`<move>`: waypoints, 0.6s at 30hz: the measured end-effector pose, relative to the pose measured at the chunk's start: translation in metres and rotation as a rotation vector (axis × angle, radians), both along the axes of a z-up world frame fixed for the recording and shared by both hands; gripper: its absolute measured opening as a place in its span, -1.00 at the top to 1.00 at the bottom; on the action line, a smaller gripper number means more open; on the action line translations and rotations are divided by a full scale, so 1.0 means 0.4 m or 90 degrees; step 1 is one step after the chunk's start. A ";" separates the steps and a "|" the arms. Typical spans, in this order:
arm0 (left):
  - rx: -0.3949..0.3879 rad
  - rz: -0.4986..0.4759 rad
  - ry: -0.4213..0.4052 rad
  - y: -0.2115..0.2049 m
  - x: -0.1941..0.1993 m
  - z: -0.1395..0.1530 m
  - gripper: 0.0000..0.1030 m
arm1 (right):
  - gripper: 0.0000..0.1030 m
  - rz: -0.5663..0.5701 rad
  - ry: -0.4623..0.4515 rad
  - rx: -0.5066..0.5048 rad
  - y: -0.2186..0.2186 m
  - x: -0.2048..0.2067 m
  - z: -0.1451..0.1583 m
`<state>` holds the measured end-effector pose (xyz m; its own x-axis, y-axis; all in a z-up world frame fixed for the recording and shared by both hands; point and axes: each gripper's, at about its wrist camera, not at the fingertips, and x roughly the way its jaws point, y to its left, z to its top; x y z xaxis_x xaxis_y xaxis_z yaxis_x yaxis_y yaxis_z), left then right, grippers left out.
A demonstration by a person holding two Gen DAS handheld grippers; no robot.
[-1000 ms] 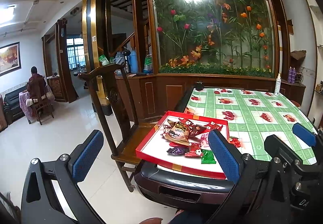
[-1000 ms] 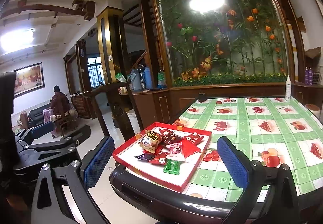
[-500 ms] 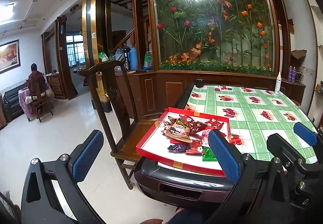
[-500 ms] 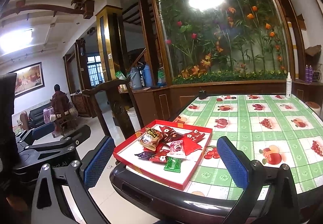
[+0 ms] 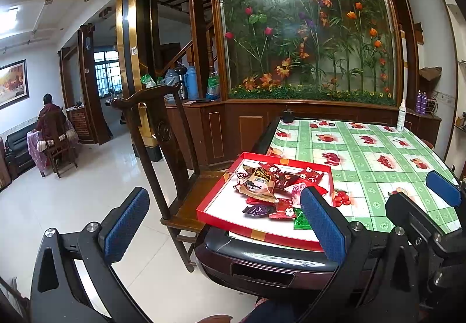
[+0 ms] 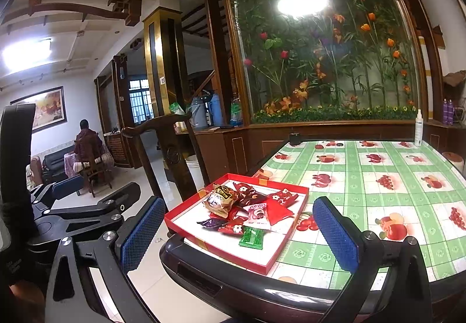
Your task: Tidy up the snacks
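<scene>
The left gripper (image 5: pixel 224 225) is wide open and holds nothing. The right gripper (image 6: pixel 240 231) is wide open too, touching nothing. Both hang near the table (image 6: pixel 378 177) edge. One red tray (image 6: pixel 186 231) sits on the table's near corner. The snacks (image 6: pixel 247 206) lie in a pile inside it: one green pack (image 6: pixel 252 238), one purple, one brown, one pink, several red.

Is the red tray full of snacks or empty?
Partly full. The red tray holds a pile of snack packets toward its far side; the white bottom shows bare nearer the camera.
</scene>
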<state>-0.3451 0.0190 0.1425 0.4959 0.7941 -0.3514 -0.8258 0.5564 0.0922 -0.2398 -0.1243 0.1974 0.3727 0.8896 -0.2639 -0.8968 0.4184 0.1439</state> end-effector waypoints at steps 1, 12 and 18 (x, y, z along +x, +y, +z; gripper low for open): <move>0.000 0.001 0.000 0.002 -0.001 0.000 -1.00 | -0.99 0.000 -0.002 0.000 0.000 -0.001 0.000; -0.003 0.003 0.000 0.006 -0.003 -0.001 -1.00 | -0.99 0.006 -0.007 -0.011 0.008 -0.010 -0.004; -0.002 0.003 0.001 0.009 -0.006 -0.003 -1.00 | -0.99 0.010 -0.005 -0.017 0.015 -0.011 -0.007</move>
<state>-0.3474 0.0226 0.1412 0.4913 0.7951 -0.3555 -0.8282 0.5528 0.0918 -0.2442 -0.1184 0.1945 0.3613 0.8877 -0.2852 -0.9041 0.4084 0.1259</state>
